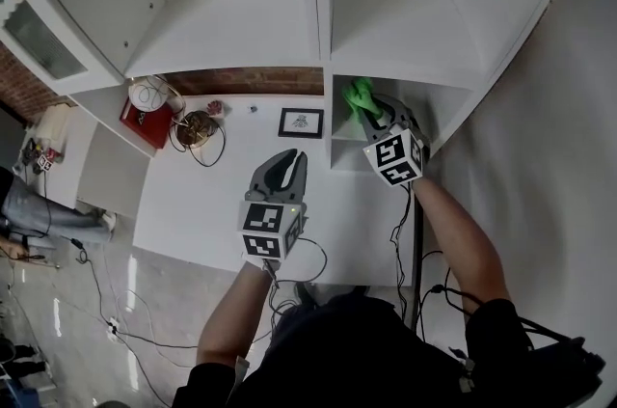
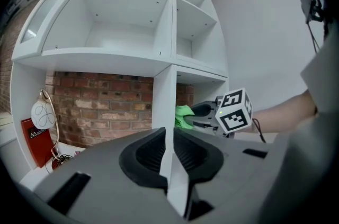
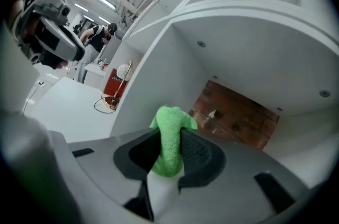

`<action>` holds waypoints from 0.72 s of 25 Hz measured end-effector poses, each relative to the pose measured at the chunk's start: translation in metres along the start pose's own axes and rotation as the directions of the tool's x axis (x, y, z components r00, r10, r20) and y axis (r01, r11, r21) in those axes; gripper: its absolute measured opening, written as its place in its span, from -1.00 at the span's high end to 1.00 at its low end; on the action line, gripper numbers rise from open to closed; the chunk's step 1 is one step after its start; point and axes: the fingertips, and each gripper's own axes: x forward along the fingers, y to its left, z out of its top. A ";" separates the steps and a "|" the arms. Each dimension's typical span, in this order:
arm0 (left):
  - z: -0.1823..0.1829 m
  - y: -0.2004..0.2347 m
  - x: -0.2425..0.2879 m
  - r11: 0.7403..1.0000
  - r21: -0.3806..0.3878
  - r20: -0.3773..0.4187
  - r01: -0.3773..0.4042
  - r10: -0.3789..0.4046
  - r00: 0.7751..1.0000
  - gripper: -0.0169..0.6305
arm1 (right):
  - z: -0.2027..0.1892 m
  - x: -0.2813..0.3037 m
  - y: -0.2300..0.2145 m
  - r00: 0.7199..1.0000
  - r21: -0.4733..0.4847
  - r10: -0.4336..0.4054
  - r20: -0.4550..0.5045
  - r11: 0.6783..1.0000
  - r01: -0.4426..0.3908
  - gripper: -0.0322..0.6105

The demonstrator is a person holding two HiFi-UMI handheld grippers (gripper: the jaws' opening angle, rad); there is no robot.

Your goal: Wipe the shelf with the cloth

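Observation:
A green cloth point(image 1: 360, 95) is pinched in my right gripper point(image 1: 372, 112), which is shut on it. The cloth point(image 3: 170, 138) bulges out between the two dark pads, pointing into the low right compartment of the white shelf unit point(image 1: 323, 30), with its brick back wall point(image 3: 233, 114) ahead. In the left gripper view the same cloth point(image 2: 184, 116) shows just past the white upright divider point(image 2: 164, 96). My left gripper point(image 1: 286, 160) hovers over the white counter point(image 1: 222, 194), left of the right one, shut with nothing in it point(image 2: 168, 138).
On the counter under the shelves stand a red box with a round lamp point(image 1: 145, 112), a coil of cable point(image 1: 198, 128) and a small framed picture point(image 1: 301, 122). A white wall point(image 1: 540, 155) runs along the right. A person's legs point(image 1: 39, 213) show at far left.

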 end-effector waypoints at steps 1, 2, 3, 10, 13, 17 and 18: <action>-0.002 0.003 -0.001 1.000 -0.002 -0.003 -0.007 0.007 1.000 0.81 | -0.003 0.008 -0.001 1.000 -0.022 0.003 -0.015 1.000 -0.003 0.60; -0.004 0.005 -0.003 1.000 -0.003 -0.006 -0.015 0.015 1.000 0.81 | -0.006 0.017 -0.003 1.000 -0.039 0.004 -0.031 0.999 -0.005 0.60; -0.006 0.008 -0.004 1.000 -0.005 -0.009 -0.024 0.024 1.000 0.81 | -0.009 0.025 -0.005 0.999 -0.049 0.004 -0.048 0.999 -0.006 0.60; -0.022 0.035 -0.024 0.993 -0.029 -0.039 -0.113 0.111 0.993 0.81 | -0.028 0.079 -0.011 0.983 -0.070 0.024 -0.184 0.997 -0.038 0.60; -0.029 0.046 -0.035 0.988 -0.042 -0.047 -0.151 0.149 0.988 0.81 | -0.033 0.098 -0.013 0.972 -0.097 0.026 -0.233 0.994 -0.049 0.60; -0.030 0.055 -0.048 0.982 -0.059 -0.037 -0.177 0.175 0.984 0.81 | -0.035 0.109 -0.005 0.964 -0.113 0.062 -0.259 0.989 -0.094 0.61; -0.029 0.057 -0.050 0.982 -0.063 -0.032 -0.178 0.177 0.984 0.81 | -0.035 0.109 -0.001 0.962 -0.116 0.074 -0.261 0.987 -0.108 0.61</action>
